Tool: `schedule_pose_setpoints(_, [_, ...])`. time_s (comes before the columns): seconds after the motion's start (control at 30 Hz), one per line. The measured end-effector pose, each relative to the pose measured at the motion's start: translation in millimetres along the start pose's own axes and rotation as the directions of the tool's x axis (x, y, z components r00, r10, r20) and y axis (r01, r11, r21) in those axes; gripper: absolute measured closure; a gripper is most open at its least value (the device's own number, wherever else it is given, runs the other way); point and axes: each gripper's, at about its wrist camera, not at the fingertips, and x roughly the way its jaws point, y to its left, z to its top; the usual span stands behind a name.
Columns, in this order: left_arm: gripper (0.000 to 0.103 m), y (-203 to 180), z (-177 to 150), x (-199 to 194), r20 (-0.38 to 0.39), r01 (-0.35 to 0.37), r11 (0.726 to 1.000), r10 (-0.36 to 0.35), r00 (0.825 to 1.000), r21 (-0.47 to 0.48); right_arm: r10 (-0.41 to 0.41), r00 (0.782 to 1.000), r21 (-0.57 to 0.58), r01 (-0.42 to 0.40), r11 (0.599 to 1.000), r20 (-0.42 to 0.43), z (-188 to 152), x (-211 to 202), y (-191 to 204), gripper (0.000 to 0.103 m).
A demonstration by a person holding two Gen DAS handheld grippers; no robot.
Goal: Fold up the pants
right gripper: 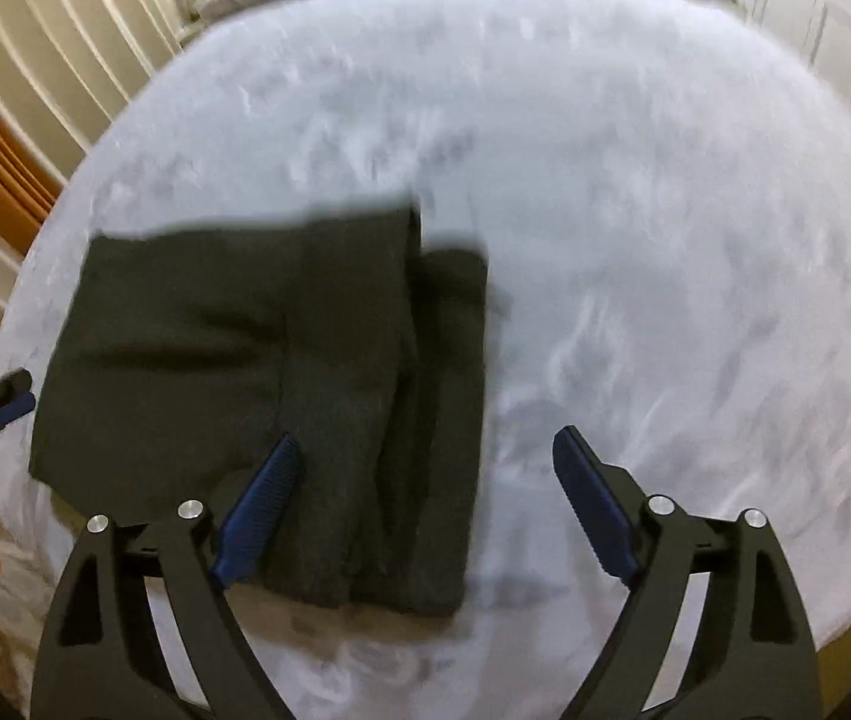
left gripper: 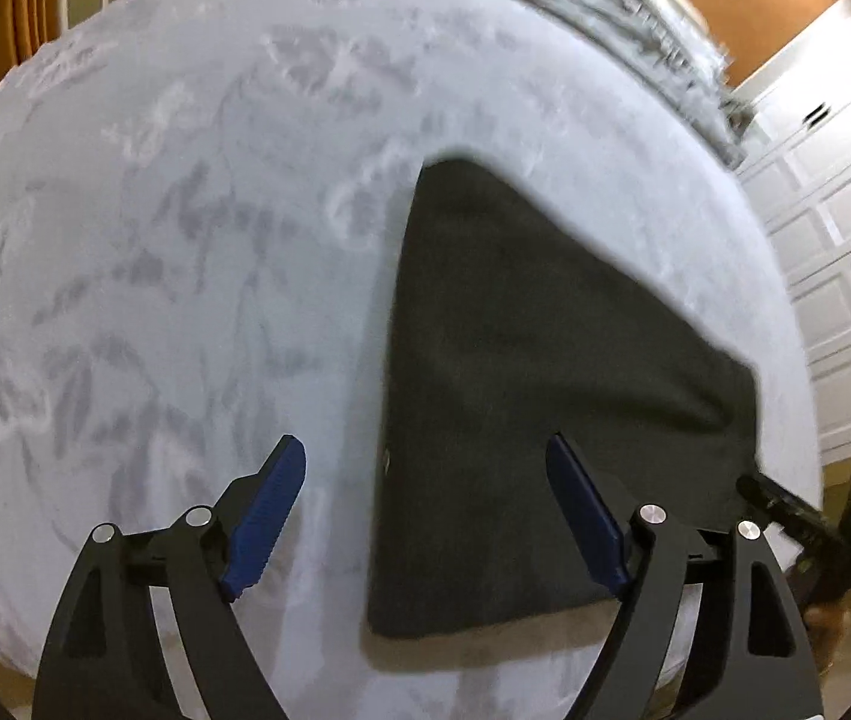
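**Item: dark pants, folded, on bed**

Pants (right gripper: 257,372): dark grey to black cloth, folded into a compact stack. In the right wrist view the stack shows a broad flat panel on the left and narrower overlapping layers on the right, with long creases running toward the camera. Its far edge is fairly straight; the right-hand layer sits a step lower than the rest. In the left wrist view the pants (left gripper: 545,390) read as one smooth dark shape, narrow at the far end and widening toward the near edge. Surface detail is blurred in both views.

Location: flat on a bed (right gripper: 635,210) covered in pale grey-blue cloth with a faint leaf pattern, close to the near edge of the bed.

Left hand-held gripper (left gripper: 425,516): jaws wide apart, holding nothing. The left pad is over bare bedcover, the right pad over the pants; the left edge of the pants lies between them.

Right hand-held gripper (right gripper: 425,504): jaws wide apart, holding nothing. The left pad is over the pants, the right pad over bare bedcover; the right edge of the stack lies between them.

Open room: broad bare bedcover beyond and to both sides of the pants.

Surroundings: grey bedding (left gripper: 653,42) bunched at the far end of the bed; white panelled cabinets (left gripper: 833,228) at right in the left wrist view.
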Motion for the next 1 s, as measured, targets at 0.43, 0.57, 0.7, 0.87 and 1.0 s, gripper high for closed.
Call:
schedule_pose_setpoints(0.43, [0.023,-23.9,-26.7,13.0,-0.046,-0.018,0.995,0.022,0.999,0.1,0.112,0.993,0.116,-0.106,0.988,-0.04,-14.5,14.1,-4.2,0.014])
schedule_pose_setpoints(0.57, [0.021,-20.1,-37.5,12.6,-0.079,0.053,0.996,-0.048,0.996,0.07,0.159,0.987,0.136,-0.153,0.979,-0.035,-22.6,10.9,-5.2,0.013])
schedule_pose_setpoints(0.7, [0.017,-13.5,-42.2,7.2,-0.094,0.127,0.992,-0.126,0.988,0.004,0.268,0.962,0.156,-0.259,0.953,-0.043,-36.9,9.1,-1.3,0.007])
schedule_pose_setpoints(0.87, [0.015,-7.6,-27.2,15.5,-0.095,0.2,0.975,-0.209,0.973,-0.096,0.192,0.981,0.097,-0.187,0.977,-0.04,-33.9,14.8,15.1,0.006])
schedule_pose_setpoints(1.0, [0.06,-18.4,-21.0,16.6,-0.064,0.194,0.98,-0.197,0.978,-0.05,0.199,0.98,0.077,-0.2,0.977,0.013,-25.7,14.0,16.6,0.059])
